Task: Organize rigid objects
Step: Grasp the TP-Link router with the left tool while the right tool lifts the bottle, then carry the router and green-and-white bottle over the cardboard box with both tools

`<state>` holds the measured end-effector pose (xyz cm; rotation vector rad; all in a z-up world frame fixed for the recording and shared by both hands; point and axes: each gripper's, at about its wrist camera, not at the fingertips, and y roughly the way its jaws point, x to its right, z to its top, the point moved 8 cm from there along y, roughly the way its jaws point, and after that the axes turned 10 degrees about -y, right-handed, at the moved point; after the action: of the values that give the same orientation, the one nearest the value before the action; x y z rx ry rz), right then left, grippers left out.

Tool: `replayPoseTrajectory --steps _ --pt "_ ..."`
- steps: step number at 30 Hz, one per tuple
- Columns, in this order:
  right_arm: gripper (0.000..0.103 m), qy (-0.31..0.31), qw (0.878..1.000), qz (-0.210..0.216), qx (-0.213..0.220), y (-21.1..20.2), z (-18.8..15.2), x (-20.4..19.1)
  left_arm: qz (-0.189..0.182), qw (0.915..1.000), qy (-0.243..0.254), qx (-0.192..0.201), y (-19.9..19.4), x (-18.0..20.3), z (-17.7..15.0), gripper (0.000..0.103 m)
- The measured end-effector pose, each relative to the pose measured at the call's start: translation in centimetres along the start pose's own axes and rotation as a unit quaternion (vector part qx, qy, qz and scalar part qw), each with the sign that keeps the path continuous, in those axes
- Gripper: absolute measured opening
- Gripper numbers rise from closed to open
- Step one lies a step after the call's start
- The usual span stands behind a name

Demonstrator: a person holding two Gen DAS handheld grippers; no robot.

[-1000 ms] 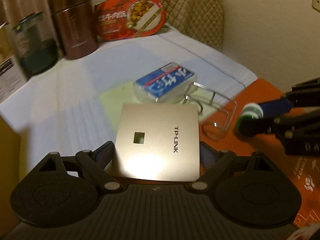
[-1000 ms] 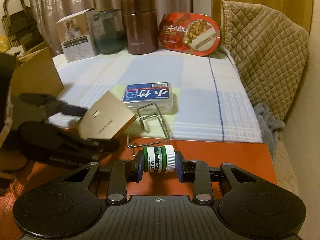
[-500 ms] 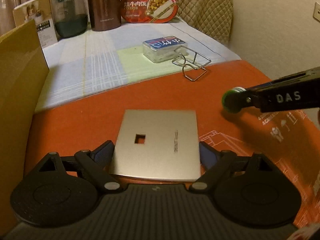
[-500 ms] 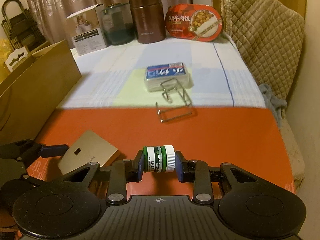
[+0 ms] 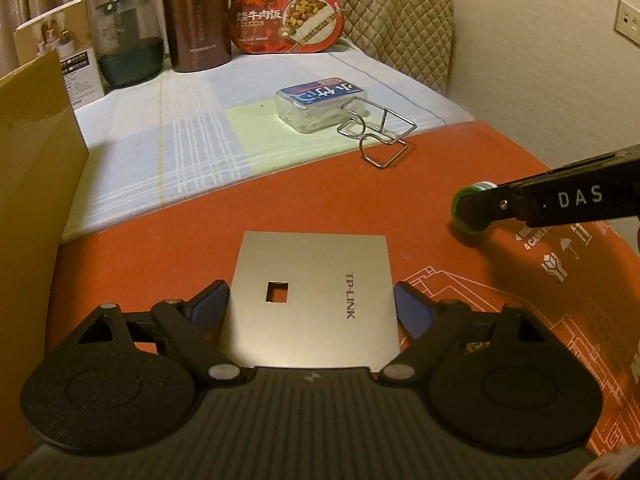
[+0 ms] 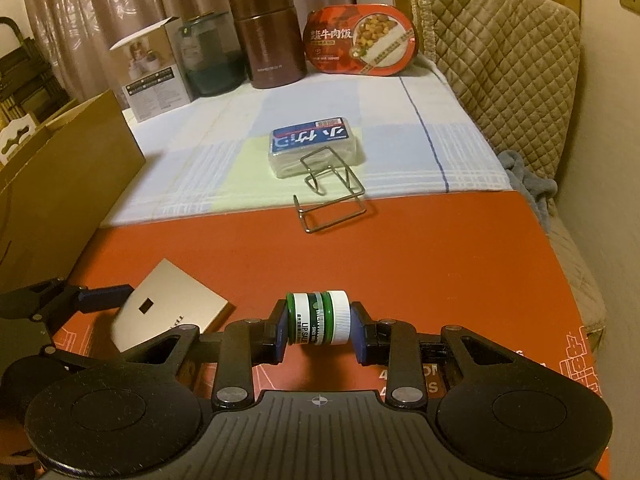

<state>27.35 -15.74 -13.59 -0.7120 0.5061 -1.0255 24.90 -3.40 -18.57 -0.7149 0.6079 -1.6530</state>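
plate (image 5: 312, 300), the flat metallic one with a small square hole and tp-link lettering, lies on the orange sheet (image 5: 200, 240) between the blue pads of your left gripper (image 5: 312, 304). the left pad sits right at its edge and the right pad stands just off the other edge, so the jaws are wide and, having just been closing a little, do not look clamped on it; whether the left pad actually presses you cannot tell. in the right wrist view the plate (image 6: 172, 312) shows low on the left, with the left gripper's finger (image 6: 104, 294) reaching to its edge. your right gripper (image 6: 319, 322) has its jaws narrow and pinched on the jar (image 6: 319, 318), a small green and white lip salve pot held sideways by its ends above the sheet; from the left wrist view the jar (image 5: 468, 208) appears end-on at the right. farther out, a wire rack (image 5: 376, 136) straddles the line where the sheet meets the checked cloth (image 5: 180, 140), touching a clear box (image 5: 320, 106) with a blue label just behind it. at the far edge of the cloth stand a white carton (image 6: 154, 72), a glass jar (image 6: 212, 56), a brown flask (image 6: 272, 36) and a red meal tray (image 6: 362, 40) propped on its edge. a cardboard box (image 6: 60, 184) rises at the left, and a quilted cushion (image 6: 500, 52) leans at the right.
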Motion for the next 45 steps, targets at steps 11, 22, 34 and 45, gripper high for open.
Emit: replayPoseTrajectory --steps 11,22,34,45 --pt "0.028 0.016 1.0 -0.011 0.023 -1.8 0.0 -0.2 0.013 0.9993 -0.034 -0.003 -3.9 0.8 -1.6 0.085" --pt "0.028 0.015 1.0 -0.013 0.024 -6.9 -2.7 -4.8 0.025 0.9966 -0.076 0.018 -11.6 -0.7 -1.7 0.085" --pt "0.028 -0.023 0.998 -0.012 0.049 -13.3 -0.9 -9.9 0.014 0.9944 -0.088 0.058 -19.8 -1.5 -0.3 0.085" --pt "0.028 -0.054 0.996 -0.009 0.067 -16.2 0.2 -13.7 0.023 0.9906 -0.102 0.088 -25.0 -3.5 -0.5 0.085"
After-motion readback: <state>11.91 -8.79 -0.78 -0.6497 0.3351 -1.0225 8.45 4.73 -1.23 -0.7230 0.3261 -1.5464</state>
